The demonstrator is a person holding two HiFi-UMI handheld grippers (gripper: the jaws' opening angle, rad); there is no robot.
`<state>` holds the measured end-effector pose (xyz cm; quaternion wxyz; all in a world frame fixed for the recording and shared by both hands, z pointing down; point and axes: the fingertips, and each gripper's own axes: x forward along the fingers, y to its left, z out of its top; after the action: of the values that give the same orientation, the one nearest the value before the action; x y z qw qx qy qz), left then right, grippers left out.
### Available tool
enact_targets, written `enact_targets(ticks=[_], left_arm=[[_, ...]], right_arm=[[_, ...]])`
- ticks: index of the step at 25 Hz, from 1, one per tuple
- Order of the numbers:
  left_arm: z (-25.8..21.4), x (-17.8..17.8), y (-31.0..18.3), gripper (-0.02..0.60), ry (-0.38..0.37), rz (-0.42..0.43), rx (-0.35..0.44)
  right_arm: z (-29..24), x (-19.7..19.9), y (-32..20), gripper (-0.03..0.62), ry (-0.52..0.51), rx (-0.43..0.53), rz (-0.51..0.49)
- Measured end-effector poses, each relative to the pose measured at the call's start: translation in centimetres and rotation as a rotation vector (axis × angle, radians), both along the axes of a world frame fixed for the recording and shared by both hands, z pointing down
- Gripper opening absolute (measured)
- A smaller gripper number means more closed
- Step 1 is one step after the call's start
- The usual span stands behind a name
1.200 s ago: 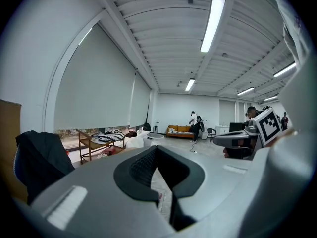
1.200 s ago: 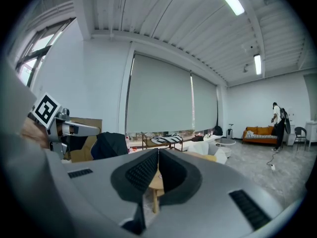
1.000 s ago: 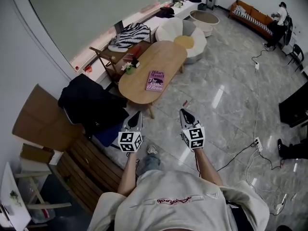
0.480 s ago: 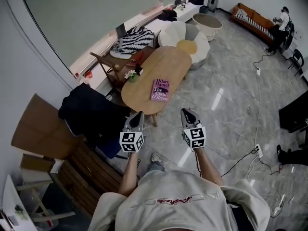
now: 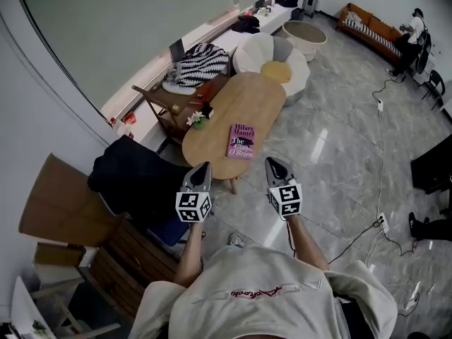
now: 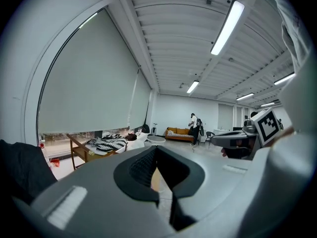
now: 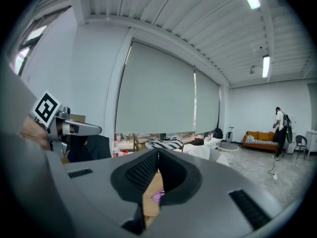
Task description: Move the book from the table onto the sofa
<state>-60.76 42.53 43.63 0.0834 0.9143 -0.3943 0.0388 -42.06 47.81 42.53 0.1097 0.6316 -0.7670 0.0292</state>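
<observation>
A purple book (image 5: pixel 242 140) lies flat on the near half of the oval wooden table (image 5: pixel 240 101). My left gripper (image 5: pixel 200 168) and right gripper (image 5: pixel 272 164) are held side by side, short of the table's near end. Both are shut with nothing in them. In the right gripper view, a sliver of the book (image 7: pixel 158 196) and table (image 7: pixel 150 202) shows below the shut right gripper (image 7: pixel 158 151). The left gripper (image 6: pixel 156 148) shows only a strip of the table (image 6: pixel 154 180). An orange sofa (image 5: pixel 369 24) stands far off against the back wall.
A dark jacket (image 5: pixel 134 171) drapes a seat left of the table. A wooden rack (image 5: pixel 166 97) holds a striped cloth (image 5: pixel 199 56). Beyond the table are a white flower-shaped seat (image 5: pixel 272 51) and a round white table (image 5: pixel 305 32). Cables (image 5: pixel 378 221) trail on the floor; a person (image 5: pixel 411 30) stands by the sofa.
The table and book have drawn nearer and lower in the head view as I walk toward them. Both grippers stay shut and level, side by side.
</observation>
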Motion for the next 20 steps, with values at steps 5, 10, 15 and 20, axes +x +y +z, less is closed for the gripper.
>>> enact_targets(ticks=[5,10,15,20], left_arm=[[-0.1,0.1,-2.3,0.009,0.000,0.026,0.006],[0.2,0.4,-3.5,0.009,0.001,0.049,0.007],[0.5,0.8,-4.1,0.009,-0.004,0.068,0.001],[0.7,1.3,-4.2,0.009,-0.008,0.082,0.001]], right_arm=[[-0.3,0.2,-2.2,0.009,0.004,0.014,0.030],[-0.2,0.2,-3.2,0.009,0.004,0.018,0.052],[0.1,0.4,-3.5,0.009,-0.001,0.016,0.070],[0.8,0.9,-3.2,0.009,-0.010,0.006,0.089]])
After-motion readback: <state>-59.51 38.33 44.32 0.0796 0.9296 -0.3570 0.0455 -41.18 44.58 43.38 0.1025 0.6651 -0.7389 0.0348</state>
